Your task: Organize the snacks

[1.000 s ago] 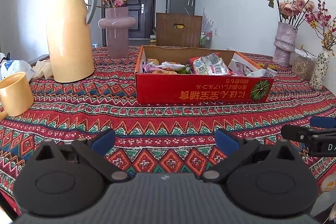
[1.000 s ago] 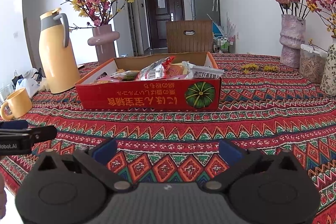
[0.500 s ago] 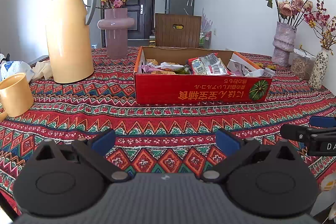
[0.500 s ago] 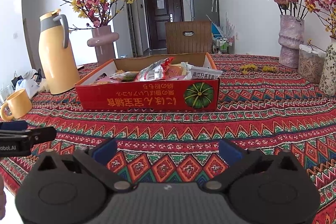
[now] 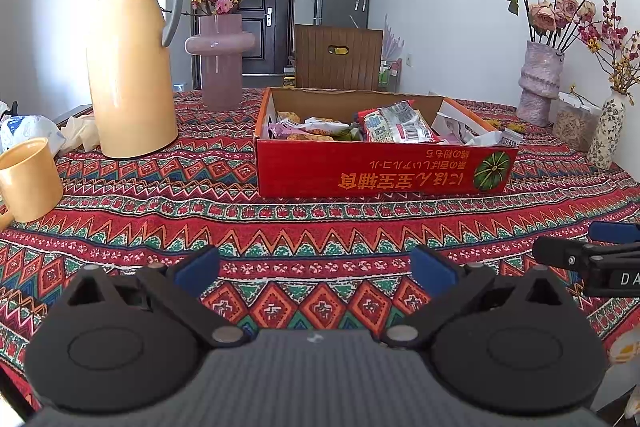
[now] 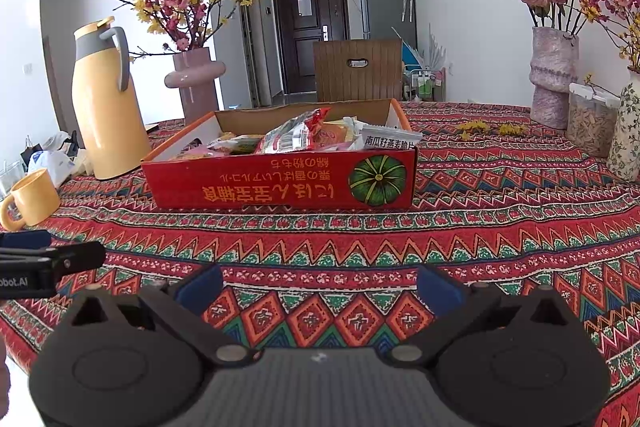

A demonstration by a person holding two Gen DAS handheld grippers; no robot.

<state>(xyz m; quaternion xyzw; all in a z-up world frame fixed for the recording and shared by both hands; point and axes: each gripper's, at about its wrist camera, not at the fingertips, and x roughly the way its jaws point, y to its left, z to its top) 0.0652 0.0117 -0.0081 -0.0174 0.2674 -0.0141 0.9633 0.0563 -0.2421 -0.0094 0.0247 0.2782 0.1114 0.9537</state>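
Snacks [image 5: 394,127] fill the red box [image 5: 384,173], long axis crosswise, at twelve o'clock from your empty, spread left gripper [image 5: 316,269] and right gripper [image 6: 318,287], neither nearer.

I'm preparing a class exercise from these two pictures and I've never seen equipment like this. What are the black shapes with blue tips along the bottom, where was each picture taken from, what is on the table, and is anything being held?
No robot here: a person holds a two-finger gripper in each hand, each with a camera looking forward along its fingers. One picture is from the left gripper, the other from the right gripper. The blue tips are the finger pads. Both grippers are open and hold nothing. On the patterned tablecloth stands a red cardboard box of snack packets, with a yellow thermos jug, a yellow mug and flower vases around it.
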